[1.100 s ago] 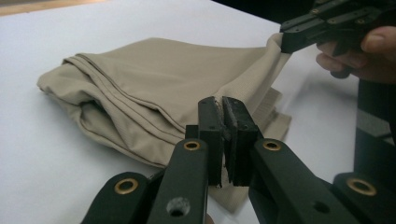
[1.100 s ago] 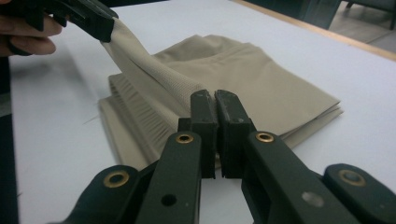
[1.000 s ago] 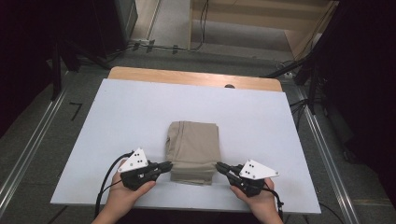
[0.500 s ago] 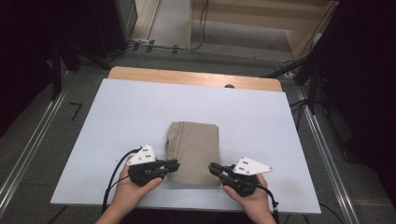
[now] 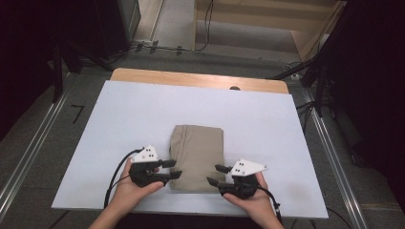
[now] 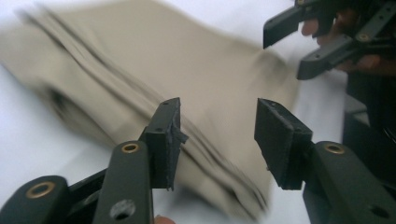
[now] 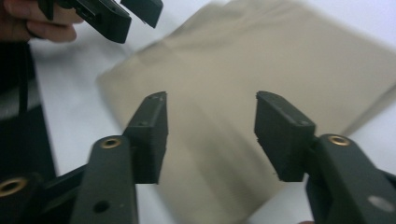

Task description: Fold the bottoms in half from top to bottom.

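Note:
A folded tan cloth [image 5: 197,151] lies flat near the middle of the white board [image 5: 267,124]. My left gripper [image 5: 175,169] is at the cloth's near left corner and my right gripper [image 5: 213,174] at its near right corner. The jaws of both have just been opening, and no pad presses on the fabric. In the left gripper view the left gripper [image 6: 218,107] stands open over the layered edge of the cloth [image 6: 154,56], with the right gripper [image 6: 282,52] beyond. In the right gripper view the right gripper [image 7: 210,100] stands open above the cloth [image 7: 280,56], with the left gripper [image 7: 140,21] at top left.
The board rests on a wooden table whose far edge [image 5: 200,80] shows beyond it, with a small dark knob [image 5: 234,88] there. Metal rails [image 5: 329,152] run along the floor on both sides. Bare white board surrounds the cloth.
Both grippers were shut at the cloth's near corners and now stand open. The right one has shifted left toward the cloth's near edge; the cloth itself has stayed in place.

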The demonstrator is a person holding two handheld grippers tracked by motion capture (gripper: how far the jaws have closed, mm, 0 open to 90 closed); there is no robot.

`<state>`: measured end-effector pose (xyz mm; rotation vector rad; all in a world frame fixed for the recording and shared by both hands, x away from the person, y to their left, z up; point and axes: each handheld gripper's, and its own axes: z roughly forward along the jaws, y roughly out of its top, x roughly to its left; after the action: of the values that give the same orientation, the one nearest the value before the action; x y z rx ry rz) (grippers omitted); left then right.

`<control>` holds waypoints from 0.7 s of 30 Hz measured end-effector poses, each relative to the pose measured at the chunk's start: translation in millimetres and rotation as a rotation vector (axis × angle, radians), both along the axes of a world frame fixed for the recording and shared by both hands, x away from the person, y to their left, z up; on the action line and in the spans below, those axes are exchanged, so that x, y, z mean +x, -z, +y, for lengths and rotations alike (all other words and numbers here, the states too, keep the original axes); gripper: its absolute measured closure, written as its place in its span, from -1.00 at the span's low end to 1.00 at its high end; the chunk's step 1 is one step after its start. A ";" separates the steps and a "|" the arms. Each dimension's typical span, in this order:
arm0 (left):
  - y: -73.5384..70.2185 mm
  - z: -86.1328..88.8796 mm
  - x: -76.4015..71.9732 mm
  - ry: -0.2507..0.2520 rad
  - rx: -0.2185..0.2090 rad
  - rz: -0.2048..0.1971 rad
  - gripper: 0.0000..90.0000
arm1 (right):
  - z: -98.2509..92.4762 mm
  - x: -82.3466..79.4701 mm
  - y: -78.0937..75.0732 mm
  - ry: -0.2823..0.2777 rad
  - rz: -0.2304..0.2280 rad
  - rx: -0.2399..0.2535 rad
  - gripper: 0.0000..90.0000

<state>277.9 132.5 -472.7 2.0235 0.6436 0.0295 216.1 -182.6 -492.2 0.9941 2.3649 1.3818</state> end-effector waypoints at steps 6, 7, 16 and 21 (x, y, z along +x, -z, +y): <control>-6.8 -14.8 54.6 -0.035 -0.060 0.032 -0.10 | -10.9 48.5 -11.2 0.028 -0.003 -0.004 -0.18; -6.3 -17.0 63.6 -0.028 -0.067 0.047 -0.21 | -11.2 57.0 -12.0 0.032 -0.005 -0.012 -0.18; 2.4 -27.7 122.3 -0.036 -0.004 0.078 -0.85 | -22.5 129.9 -5.4 0.072 0.058 -0.030 -0.22; 14.9 -34.3 145.9 -0.046 0.075 0.123 -0.81 | -21.7 158.1 10.0 0.072 0.123 -0.053 -0.18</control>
<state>423.8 98.2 -487.6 2.0942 0.7764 -0.0444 374.3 -204.3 -502.2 1.1686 2.4126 1.2588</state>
